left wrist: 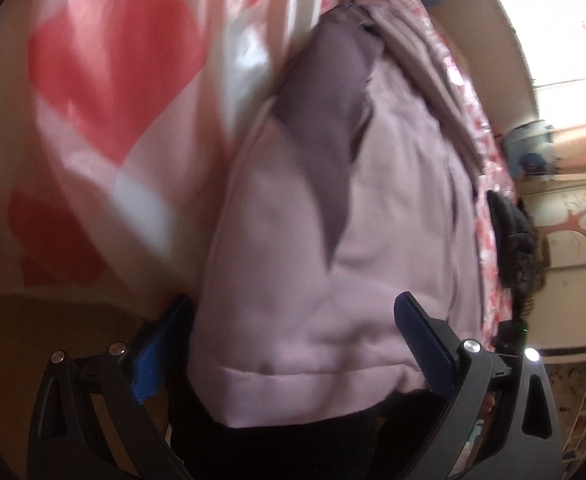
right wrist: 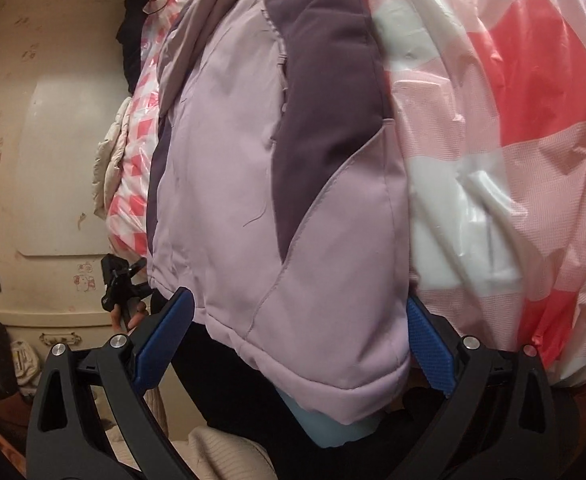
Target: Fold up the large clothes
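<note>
A lilac padded jacket (left wrist: 301, 264) with dark purple panels lies on a pink, red and white checked cover (left wrist: 105, 80). Its hem hangs over the near edge. My left gripper (left wrist: 293, 344) is open, its blue-padded fingers (left wrist: 425, 344) standing either side of the hem, apart from it. In the right wrist view the same jacket (right wrist: 253, 184) fills the middle. My right gripper (right wrist: 299, 340) is open too, fingers (right wrist: 165, 340) straddling the jacket's lower corner without pinching it. The left gripper (right wrist: 123, 284) shows at the left, in a hand.
The checked plastic cover (right wrist: 505, 128) spreads to the right. A cream wall with a panel (right wrist: 57, 160) stands at the left. A cream garment (right wrist: 109, 160) lies at the cover's far side. A bright window (left wrist: 553, 36) and dark clothing (left wrist: 513, 240) are at the right.
</note>
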